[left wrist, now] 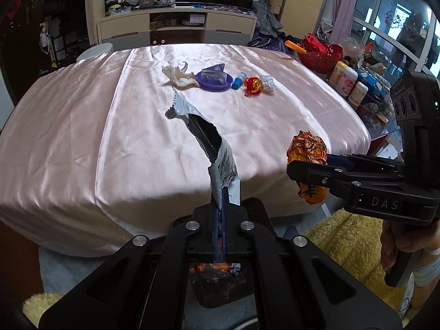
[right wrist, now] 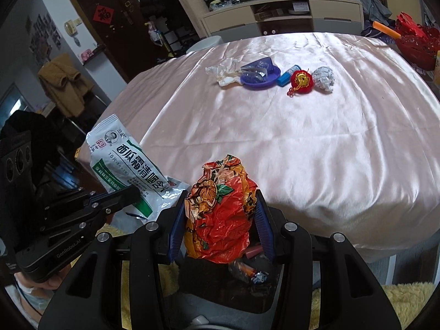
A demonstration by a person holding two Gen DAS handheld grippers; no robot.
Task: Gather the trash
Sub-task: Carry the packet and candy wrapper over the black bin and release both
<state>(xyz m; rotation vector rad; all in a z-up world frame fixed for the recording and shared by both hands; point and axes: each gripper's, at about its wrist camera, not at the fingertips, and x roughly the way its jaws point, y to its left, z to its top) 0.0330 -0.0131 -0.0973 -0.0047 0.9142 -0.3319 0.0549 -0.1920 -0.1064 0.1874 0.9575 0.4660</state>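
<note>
Looking along the left gripper [left wrist: 220, 206], its jaws are pressed together on the bottom edge of a silver sachet [left wrist: 203, 143], which rises torn and open above the near edge of the pink-draped surface [left wrist: 82, 137]; to the right the right gripper [left wrist: 305, 173] is clamped on a crumpled orange wrapper [left wrist: 306, 148], held off the surface's edge; far back on the cloth lie a tissue [left wrist: 180, 75], a purple dish [left wrist: 214, 81], a blue tube [left wrist: 238, 80], a red ornament [left wrist: 253, 85] and a paper wad [left wrist: 268, 84]; below the left gripper a dark bin [left wrist: 220, 283] shows scraps inside.

From the right wrist, the right gripper [right wrist: 222, 214] holds the wrapper [right wrist: 220, 209] between blue pads [right wrist: 264, 228], jaws partly apart around it; the bin [right wrist: 247, 272] sits directly beneath with litter in it; at left the left gripper [right wrist: 129, 195] pinches the sachet [right wrist: 123, 159], its printed white-and-green face showing; the tissue [right wrist: 222, 73], dish [right wrist: 261, 78], tube [right wrist: 286, 75], ornament [right wrist: 301, 79] and wad [right wrist: 324, 78] lie in a row well beyond.
</note>
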